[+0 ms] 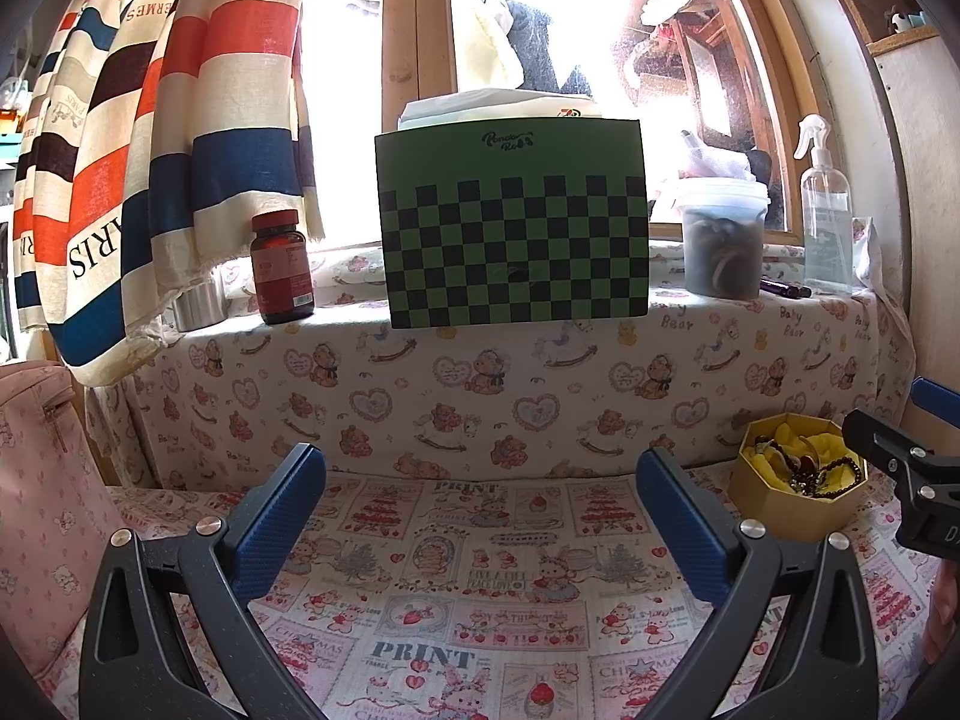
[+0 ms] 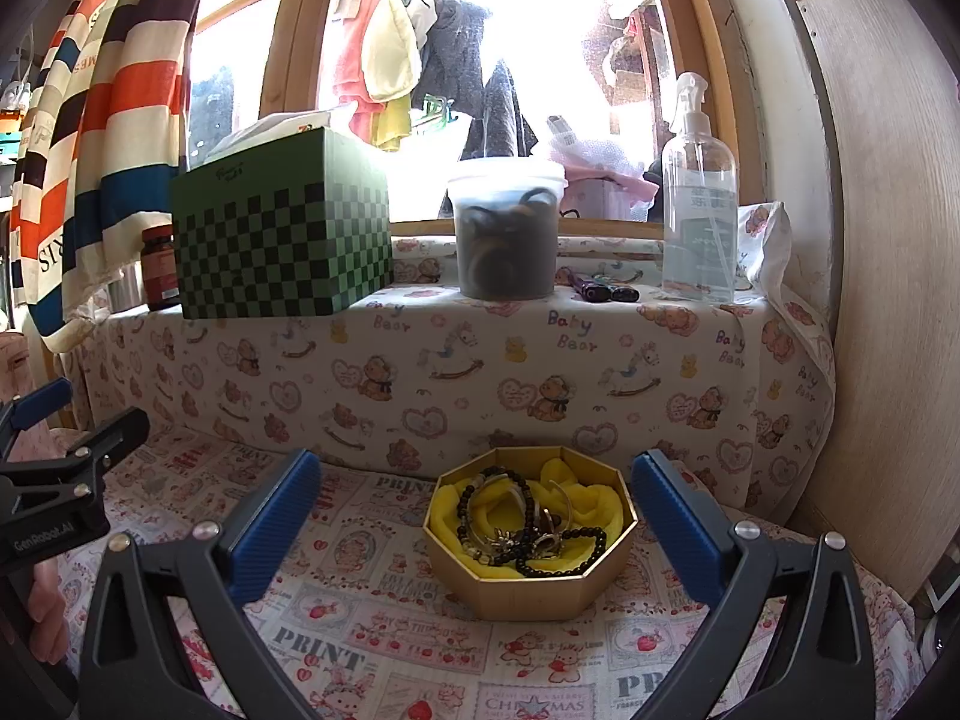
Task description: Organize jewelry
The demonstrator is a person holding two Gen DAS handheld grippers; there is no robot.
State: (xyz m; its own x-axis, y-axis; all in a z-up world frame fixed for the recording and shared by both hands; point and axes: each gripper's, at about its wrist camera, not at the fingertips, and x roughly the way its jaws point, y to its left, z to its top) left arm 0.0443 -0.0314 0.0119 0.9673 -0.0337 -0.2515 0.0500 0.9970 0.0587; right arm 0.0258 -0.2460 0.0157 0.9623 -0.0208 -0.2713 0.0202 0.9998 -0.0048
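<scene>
Bare printed cloth (image 2: 372, 612) ahead of both grippers, octagonal box (image 2: 528, 588) standing right, cloth-covered ledge (image 2: 480, 372) behind

1 gold jewelry box (image 2: 528, 585), 1 checkered box (image 2: 282, 240), 1 spray bottle (image 2: 699, 198), 1 plastic tub (image 2: 506, 228), 1 pill bottle (image 1: 282, 267), 2 grippers: left gripper (image 1: 480, 516), right gripper (image 2: 474, 516).

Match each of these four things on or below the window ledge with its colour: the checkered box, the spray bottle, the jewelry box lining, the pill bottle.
Things:
1. checkered box
2. spray bottle
3. jewelry box lining
4. pill bottle

Colours:
A. yellow
B. clear
C. green and black
D. dark red

Pairs: 1-C, 2-B, 3-A, 4-D
</scene>
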